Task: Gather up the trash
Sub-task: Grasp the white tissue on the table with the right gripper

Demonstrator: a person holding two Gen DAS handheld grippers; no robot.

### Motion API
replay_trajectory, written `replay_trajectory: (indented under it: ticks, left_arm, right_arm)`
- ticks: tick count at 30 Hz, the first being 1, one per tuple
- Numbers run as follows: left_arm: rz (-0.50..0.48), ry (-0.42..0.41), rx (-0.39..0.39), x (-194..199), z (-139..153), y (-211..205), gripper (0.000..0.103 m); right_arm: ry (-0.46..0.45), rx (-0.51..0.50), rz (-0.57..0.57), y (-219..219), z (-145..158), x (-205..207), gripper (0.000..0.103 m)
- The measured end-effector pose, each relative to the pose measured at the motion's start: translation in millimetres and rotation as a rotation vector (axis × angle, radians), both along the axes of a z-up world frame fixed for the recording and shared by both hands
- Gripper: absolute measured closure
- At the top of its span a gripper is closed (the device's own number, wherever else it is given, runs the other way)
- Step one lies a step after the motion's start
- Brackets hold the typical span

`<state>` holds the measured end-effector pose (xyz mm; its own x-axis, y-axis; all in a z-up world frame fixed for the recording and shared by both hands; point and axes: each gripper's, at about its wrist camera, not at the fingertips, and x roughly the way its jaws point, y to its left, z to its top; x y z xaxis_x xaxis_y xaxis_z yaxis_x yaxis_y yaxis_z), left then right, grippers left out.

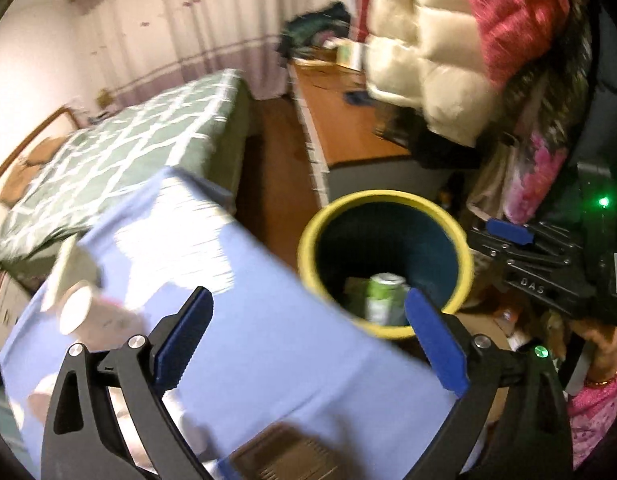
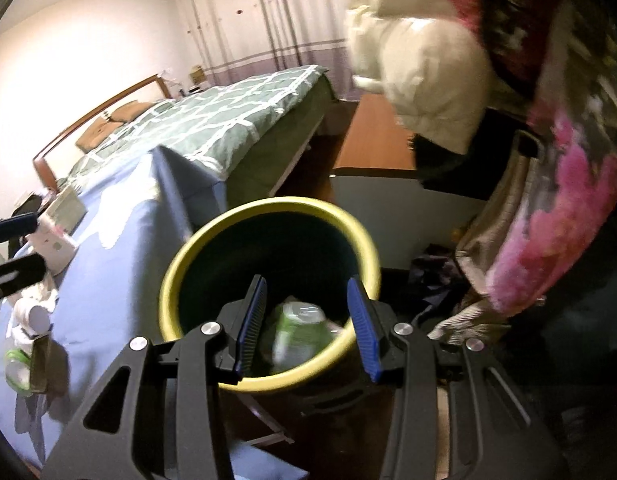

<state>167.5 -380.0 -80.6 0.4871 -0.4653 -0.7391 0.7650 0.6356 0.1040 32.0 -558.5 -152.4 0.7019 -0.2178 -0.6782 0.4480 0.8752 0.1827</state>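
Left wrist view: left gripper [image 1: 308, 332] spread wide, blue pads [image 1: 184, 336] far apart, nothing between them touching either pad.
Right wrist view: right gripper [image 2: 308, 320] open about halfway, pads [image 2: 252, 324] parted, nothing clamped.
Bin: yellow-rimmed bin [image 2: 180, 272] with dark inside, standing on the floor just beside the blue-covered table [image 2: 120, 248]; also in the left view [image 1: 308, 240].
Can: green-and-white can [image 2: 300, 332] lying inside the bin near the bottom, seen through the gap between the right fingers but below them, touching neither; blurred.
Can, left view: same can [image 1: 384, 300] in the bin, just left of the right-hand pad's tip, ahead of and below the fingers, well clear of the left-hand pad.
Other bin contents: pale scrap beside the can, too blurred to identify.
Left gripper position: over the table edge, its right finger overlapping the bin's near rim in frame.
Right gripper position: directly above the bin mouth, both fingers framed inside the rim; seen from the side in the left view [image 1: 508, 232].
Table: paper cup [image 1: 82, 308] lying on its side on the blue cloth, left of the left fingers.
Background: bed with green patterned cover [image 2: 228, 120], wooden desk [image 1: 348, 128].
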Motion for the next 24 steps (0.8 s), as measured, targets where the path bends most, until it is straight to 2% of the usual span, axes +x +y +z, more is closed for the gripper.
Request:
replay_trajectory:
  ticks: [5,10,16,20,24]
  left_arm:
    - [0.143,-0.041,-0.071,8.7,12.2,82.6,0.006]
    - [0.342,-0.082,-0.137,19.4,13.7,189.9,0.005]
    - [0.59,-0.099,-0.146,44.1,-9.5,309.6,0.005]
    - [0.725,-0.11,-0.133,63.6,-33.0,366.1,0.005]
    - [0.797,-0.098,-0.126,78.1,-55.3,397.3,0.005]
  right_arm:
    - [0.0,-0.021,0.094,45.6,12.0,23.0,0.062]
    - [0.009,-0.042,0.221,103.6,23.5,55.0,0.062]
    - [0.014,-0.044,0.37,172.6,32.0,88.6,0.062]
    - [0.016,-0.043,0.464,215.0,37.2,105.2,0.062]
    - [0.029,-0.038,0.587,256.0,39.6,115.7,0.062]
